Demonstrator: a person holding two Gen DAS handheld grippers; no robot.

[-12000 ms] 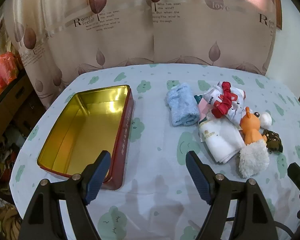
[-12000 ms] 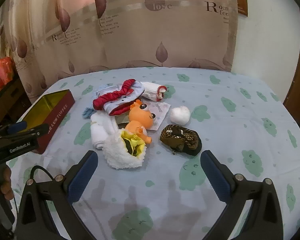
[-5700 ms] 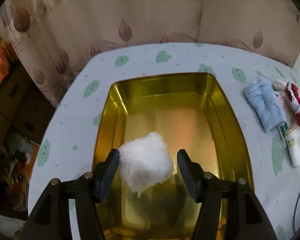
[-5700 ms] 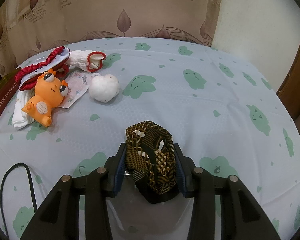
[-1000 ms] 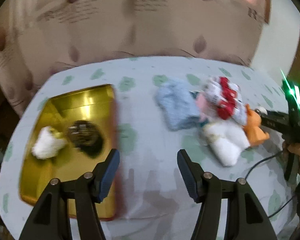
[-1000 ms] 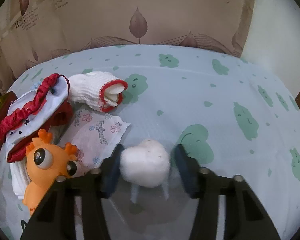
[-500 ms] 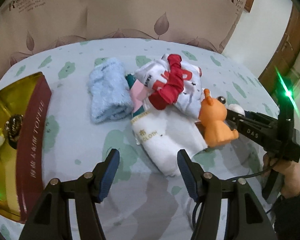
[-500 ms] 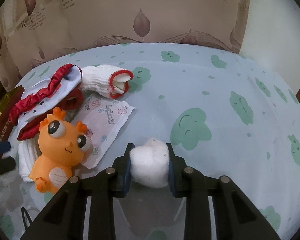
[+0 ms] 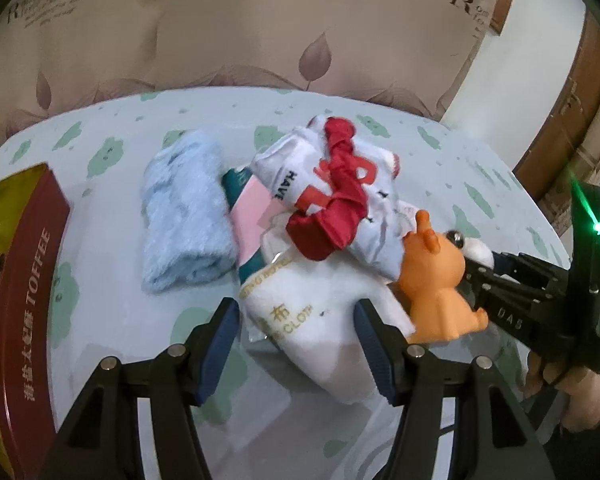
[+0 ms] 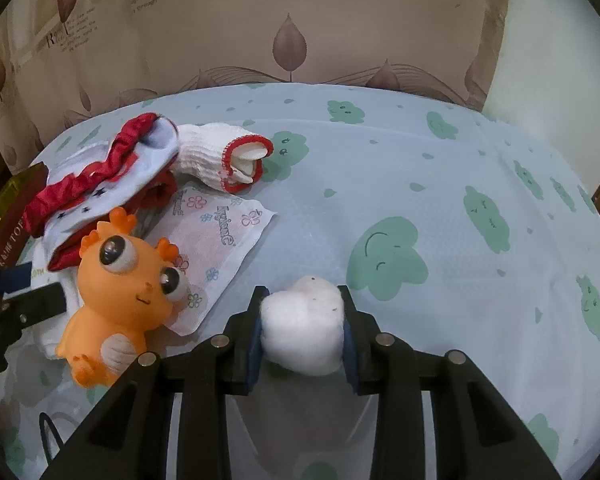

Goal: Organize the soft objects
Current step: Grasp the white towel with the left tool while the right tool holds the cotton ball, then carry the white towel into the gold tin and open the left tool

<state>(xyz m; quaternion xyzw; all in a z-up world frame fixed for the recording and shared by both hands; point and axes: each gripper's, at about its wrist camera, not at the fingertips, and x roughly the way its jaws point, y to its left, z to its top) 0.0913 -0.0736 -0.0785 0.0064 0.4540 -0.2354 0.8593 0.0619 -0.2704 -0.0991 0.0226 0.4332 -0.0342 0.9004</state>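
The right gripper (image 10: 302,330) squeezes a white puff (image 10: 302,326); at its nine o'clock stands an orange toy (image 10: 120,300). The left gripper (image 9: 296,336) gapes wide around a folded white cloth (image 9: 300,308).

- 1 orange toy (image 10: 124,300), lower left of right wrist view
- 1 white fluffy ball (image 10: 302,328), bottom centre
- 1 white sock w/ red cuff (image 10: 220,160), upper left
- 1 blue towel (image 9: 186,216), left of centre in left wrist view
- 1 white cloth pack (image 9: 300,320), centre
- 1 tin (image 9: 28,304), left edge
- 2 grippers: left gripper (image 9: 296,346), right gripper (image 10: 302,330)
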